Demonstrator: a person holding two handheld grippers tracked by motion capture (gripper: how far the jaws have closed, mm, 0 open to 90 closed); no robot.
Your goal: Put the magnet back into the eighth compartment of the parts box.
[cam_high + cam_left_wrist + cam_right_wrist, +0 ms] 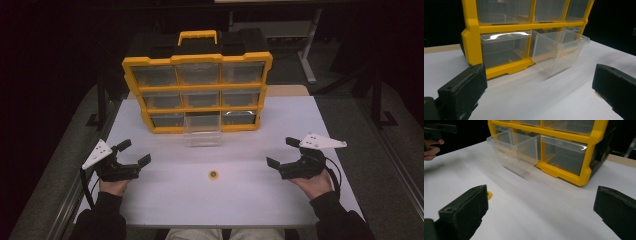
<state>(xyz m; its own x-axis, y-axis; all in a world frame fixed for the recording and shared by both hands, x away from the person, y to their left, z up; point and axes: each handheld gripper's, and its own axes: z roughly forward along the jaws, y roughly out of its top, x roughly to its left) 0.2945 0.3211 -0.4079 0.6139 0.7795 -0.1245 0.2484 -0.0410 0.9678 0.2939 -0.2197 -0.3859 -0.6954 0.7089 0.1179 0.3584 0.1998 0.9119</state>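
Observation:
A yellow and black drawer cabinet [197, 92] with clear drawers stands at the back middle of the white table [165, 200]. Its bottom middle drawer [202, 131] is pulled out toward me; it also shows in the left gripper view [559, 53] and the right gripper view [516, 151]. A small yellow round part [213, 174] lies on the table in front of the drawer and peeks out beside a jaw [489, 194]. My left gripper [134, 153] rests at the left, open and empty. My right gripper [281, 152] rests at the right, open and empty.
The table's front edge runs just above my lap. A dark floor and metal frame legs [307, 60] surround the table. The other hand [431, 148] with its gripper appears far left in the right gripper view.

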